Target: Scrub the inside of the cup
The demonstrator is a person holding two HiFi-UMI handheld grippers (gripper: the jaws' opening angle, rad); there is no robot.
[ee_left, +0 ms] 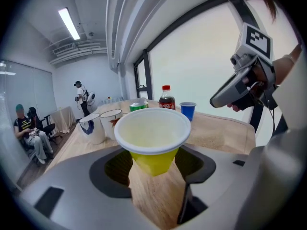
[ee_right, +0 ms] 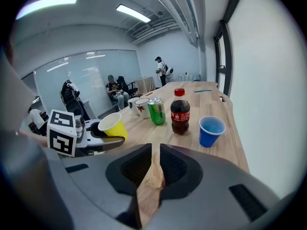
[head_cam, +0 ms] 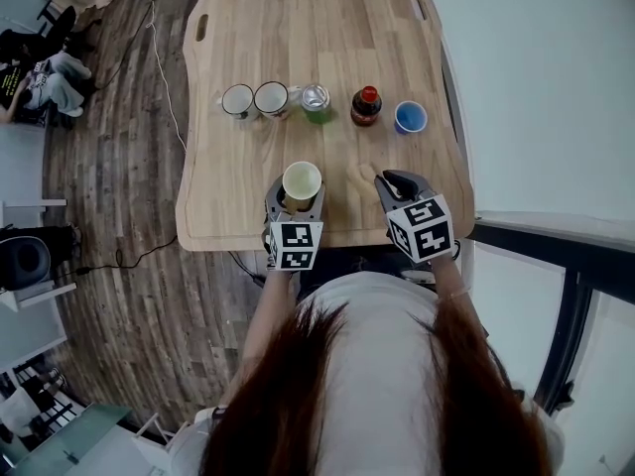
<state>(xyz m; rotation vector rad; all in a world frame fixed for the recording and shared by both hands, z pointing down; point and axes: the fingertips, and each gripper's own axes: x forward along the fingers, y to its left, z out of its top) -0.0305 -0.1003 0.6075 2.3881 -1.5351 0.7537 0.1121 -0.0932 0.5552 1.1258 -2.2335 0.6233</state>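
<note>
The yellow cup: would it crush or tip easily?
Probably light and thin-walled: the yellow cup looks like a disposable one, so a hard squeeze from the left hand-held gripper could buckle it. Its narrow base under a wide rim suggests it tips easily when pushed.

Bright, even light overall. Daylight poured through the big window (ee_left: pixel 201 61), blown out to flat white, and the ceiling strip lights (ee_right: pixel 134 13) glared too. Shadows on the bench (head_cam: pixel 298 28) were faint and soft. The cup (ee_left: pixel 151 128) interior looked pale, nearly washed out. Both gripper views had heavy fisheye bending and black vignetted corners, and the near foreground was slightly soft.
</note>
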